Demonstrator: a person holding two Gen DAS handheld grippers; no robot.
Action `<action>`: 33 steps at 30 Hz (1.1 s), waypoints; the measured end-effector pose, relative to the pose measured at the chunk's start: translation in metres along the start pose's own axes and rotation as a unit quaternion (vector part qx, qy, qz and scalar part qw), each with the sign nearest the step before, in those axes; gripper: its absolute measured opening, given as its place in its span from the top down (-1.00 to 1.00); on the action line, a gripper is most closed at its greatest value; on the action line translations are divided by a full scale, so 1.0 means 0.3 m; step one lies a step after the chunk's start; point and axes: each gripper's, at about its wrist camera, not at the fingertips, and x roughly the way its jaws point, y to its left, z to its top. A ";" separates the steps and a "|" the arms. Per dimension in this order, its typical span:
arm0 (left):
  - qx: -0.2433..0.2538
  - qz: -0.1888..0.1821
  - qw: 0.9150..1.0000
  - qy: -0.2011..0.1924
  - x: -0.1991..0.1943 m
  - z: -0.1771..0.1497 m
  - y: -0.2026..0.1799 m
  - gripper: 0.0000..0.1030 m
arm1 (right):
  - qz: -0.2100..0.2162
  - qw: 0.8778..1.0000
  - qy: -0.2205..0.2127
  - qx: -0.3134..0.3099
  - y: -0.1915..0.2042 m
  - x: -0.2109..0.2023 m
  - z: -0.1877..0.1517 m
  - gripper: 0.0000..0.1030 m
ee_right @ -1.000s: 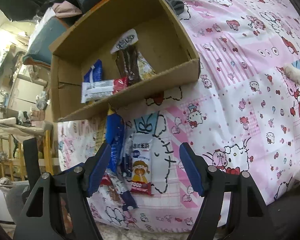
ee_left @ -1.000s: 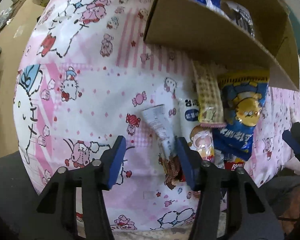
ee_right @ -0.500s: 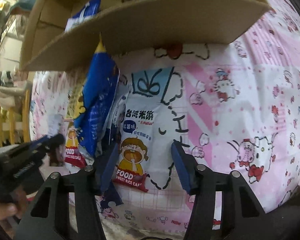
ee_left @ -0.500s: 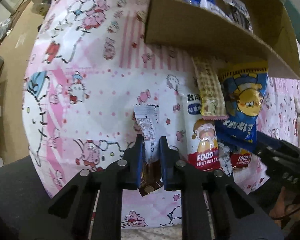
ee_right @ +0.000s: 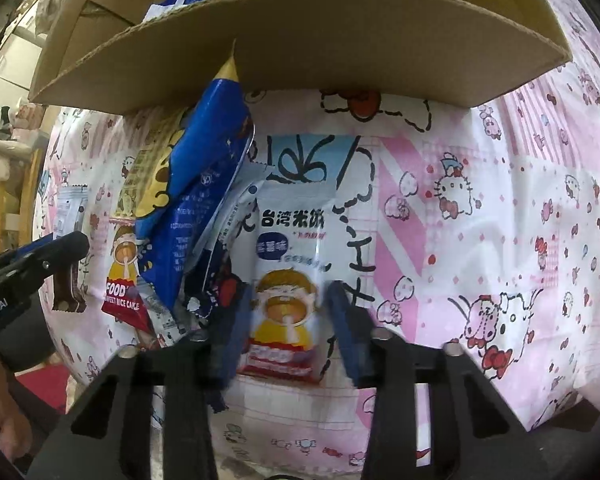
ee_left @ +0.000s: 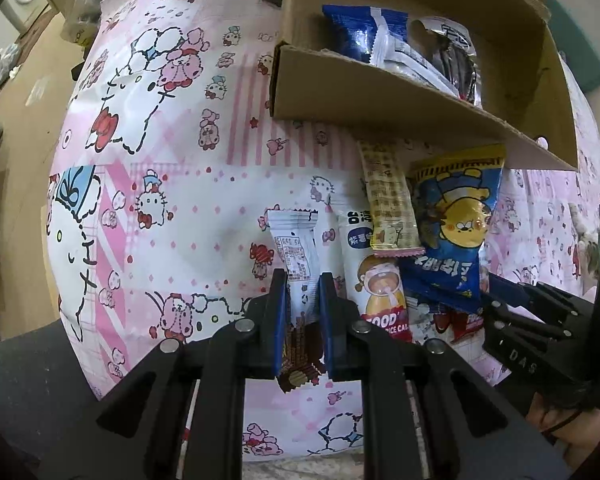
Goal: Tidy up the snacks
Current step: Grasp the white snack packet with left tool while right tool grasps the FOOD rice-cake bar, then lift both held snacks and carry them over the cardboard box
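A slim white wafer packet with a brown printed end (ee_left: 299, 276) is clamped between the blue pads of the left gripper (ee_left: 303, 320), whose jaws are pressed narrow on it above the pink cartoon-print cloth (ee_left: 172, 168). Just beside it, a white rice-cake packet with a red band (ee_left: 380, 284), a beige checked snack bar (ee_left: 388, 204) and a blue pouch with a yellow bear (ee_left: 456, 232) are heaped against the front wall of a brown cardboard box (ee_left: 380, 100), in which further packets are seen. In the right wrist view, a second white rice-cake packet with a cartoon child (ee_right: 290, 276) is straddled by the right gripper (ee_right: 290, 320); its jaws have just been closing around it, and whether the blurred pads already press on it cannot be told.
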 end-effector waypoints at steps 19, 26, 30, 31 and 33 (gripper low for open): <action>-0.020 -0.019 0.996 -0.085 -0.111 0.019 0.115 0.76 | 0.050 0.995 -0.060 0.055 -0.123 -0.175 -0.030 0.38; -0.017 -0.026 0.987 -0.155 -0.220 0.037 0.119 0.76 | 0.131 0.984 -0.097 0.074 -0.173 -0.288 -0.044 0.38; -0.017 -0.026 0.984 -0.173 -0.255 0.042 0.120 0.76 | 0.158 0.978 -0.116 0.077 -0.195 -0.353 -0.036 0.38; -0.016 -0.027 0.984 -0.176 -0.265 0.043 0.116 0.76 | 0.165 0.976 -0.122 0.075 -0.196 -0.366 -0.035 0.38; -0.011 -0.030 0.983 -0.182 -0.293 0.053 0.106 0.76 | 0.176 0.972 -0.140 0.073 -0.199 -0.402 -0.026 0.38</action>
